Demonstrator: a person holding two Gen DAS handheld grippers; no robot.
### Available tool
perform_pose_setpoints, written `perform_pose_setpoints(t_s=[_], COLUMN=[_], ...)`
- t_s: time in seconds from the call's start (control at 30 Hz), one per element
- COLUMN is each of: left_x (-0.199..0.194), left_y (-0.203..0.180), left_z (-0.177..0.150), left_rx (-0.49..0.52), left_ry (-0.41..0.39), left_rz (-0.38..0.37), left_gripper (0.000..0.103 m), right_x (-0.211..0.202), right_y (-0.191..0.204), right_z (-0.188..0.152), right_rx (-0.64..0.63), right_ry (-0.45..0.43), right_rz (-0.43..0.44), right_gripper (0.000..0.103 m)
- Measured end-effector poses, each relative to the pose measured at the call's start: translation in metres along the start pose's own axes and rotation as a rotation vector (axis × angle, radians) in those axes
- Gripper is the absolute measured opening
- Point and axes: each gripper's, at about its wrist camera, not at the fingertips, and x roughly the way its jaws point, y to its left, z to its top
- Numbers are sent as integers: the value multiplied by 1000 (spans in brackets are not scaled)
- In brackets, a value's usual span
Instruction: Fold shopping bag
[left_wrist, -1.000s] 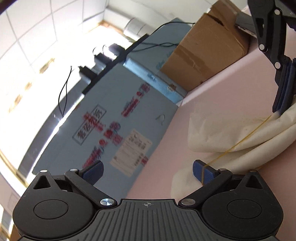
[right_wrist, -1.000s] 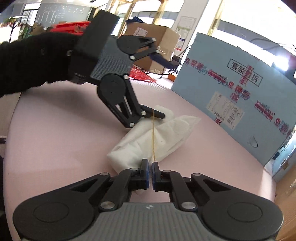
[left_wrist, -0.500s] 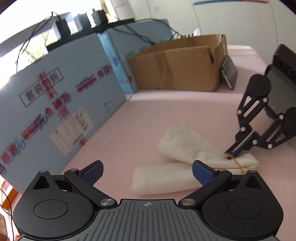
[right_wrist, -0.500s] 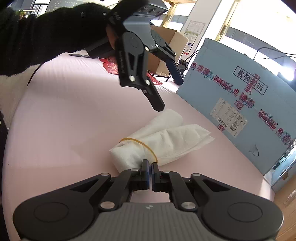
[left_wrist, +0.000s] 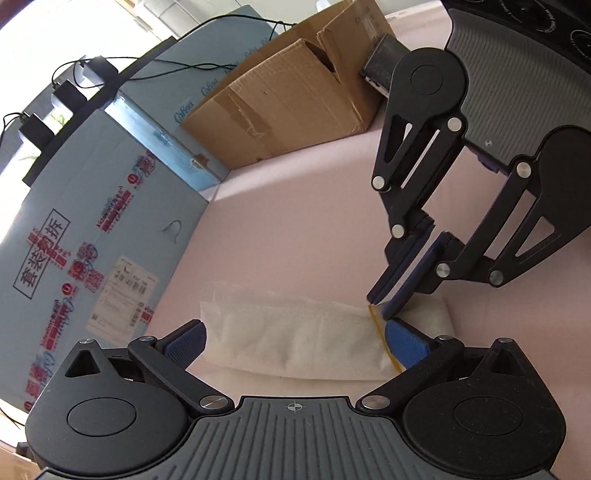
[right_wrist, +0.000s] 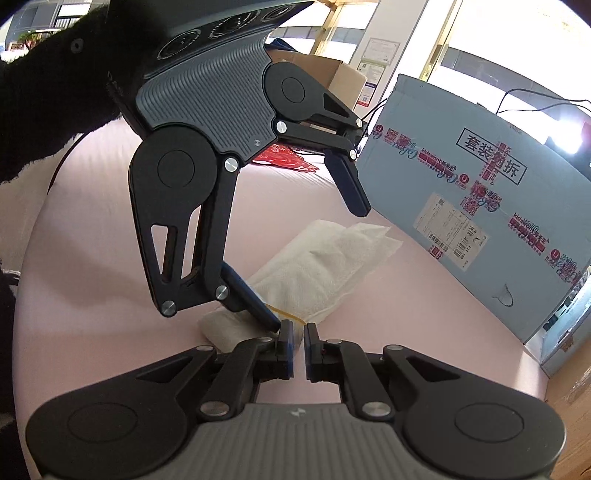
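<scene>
The folded white shopping bag (left_wrist: 306, 336) lies rolled on the pink table, with a yellow rubber band (left_wrist: 382, 341) around one end. It also shows in the right wrist view (right_wrist: 325, 266), band (right_wrist: 286, 314) near my tips. My left gripper (left_wrist: 295, 341) is open wide, straddling the bag from above; its right finger touches the band. My right gripper (right_wrist: 299, 341) has its jaws slightly parted at the band end; in the left wrist view (left_wrist: 384, 299) its tips touch the band.
A pale blue carton (left_wrist: 92, 236) with red print stands along the table's edge, also in the right wrist view (right_wrist: 480, 206). A brown cardboard box (left_wrist: 291, 99) sits at the far side. Red paper (right_wrist: 284, 158) lies beyond the bag.
My left gripper has come down over the bag, close to my right gripper. My right gripper's jaws have parted slightly; the band, earlier stretched, now lies against the bag's end.
</scene>
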Motion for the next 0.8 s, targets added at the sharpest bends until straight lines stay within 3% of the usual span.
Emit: perform_pose_setpoints(t_s=[0.2, 0.37, 0.47, 0.53, 0.57, 0.6, 0.67, 0.73, 0.8], left_x=[14, 22, 16, 14, 13, 13, 13, 13, 13], left_y=[7, 33, 21, 20, 21, 21, 20, 20, 19], left_z=[-3, -32, -38, -42, -45, -47, -47, -46, -45], left_rx=[39, -136, -148, -186, -213, -237, -252, -272, -287], left_ry=[-39, -27, -65, -79, -87, -95, -100, -100, -96], left_rz=[70, 69, 114, 119, 119, 120, 125, 129, 133], left_gripper=[103, 103, 103, 103, 103, 103, 103, 103, 103], right_x=[3, 1, -4, -15, -20, -25, -33, -33, -16], right_y=[12, 8, 0, -7, -10, -12, -3, 10, 25], right_z=[-7, -14, -15, -15, -14, -13, -10, -6, 0], right_rx=[-56, -63, -32, -16, -6, 3, -53, -147, -258], right_ry=[-12, 7, -14, -59, -80, -101, -117, -118, -77], right_rz=[-35, -35, -11, -7, 7, 21, 64, 79, 28], right_gripper=[4, 3, 5, 12, 22, 45, 76, 76, 69])
